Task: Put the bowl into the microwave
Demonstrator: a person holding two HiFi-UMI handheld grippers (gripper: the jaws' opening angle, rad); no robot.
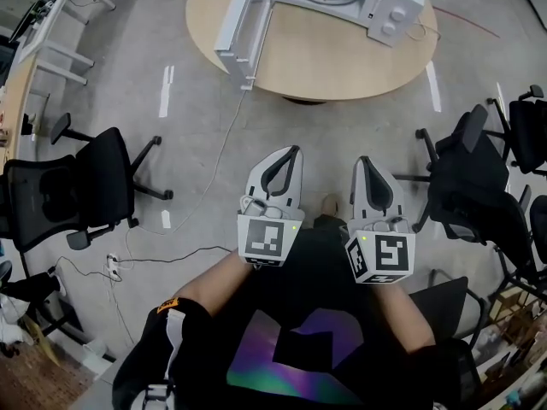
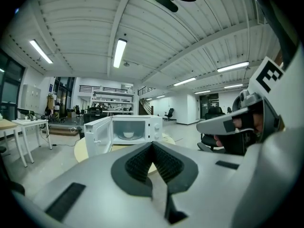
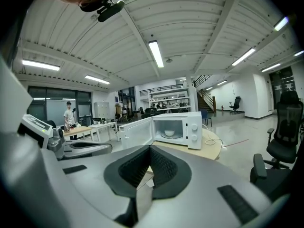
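White microwave (image 1: 385,2) stands on a round wooden bench (image 1: 342,71) at the top of the head view, its door (image 1: 242,28) swung fully open to the left. Inside the cavity, both gripper views show a small white bowl (image 2: 128,135) sitting on the turntable. From the head view only a round pale shape shows in the cavity, cut by the frame edge, and it is probably the same bowl.

Two hand-held grippers are raised side by side close to the person's body, well apart from the bench, above grey concrete floor (image 1: 197,143). The left claw (image 1: 294,150) is closed, its dark ribbed pads pressed together at the tips with nothing between them. The right claw (image 1: 363,160) is closed in the same way and also holds nothing. Both point toward the open microwave.

Black office chairs stand on either side of the person, one at the left (image 1: 77,186) and one at the right (image 1: 479,178).
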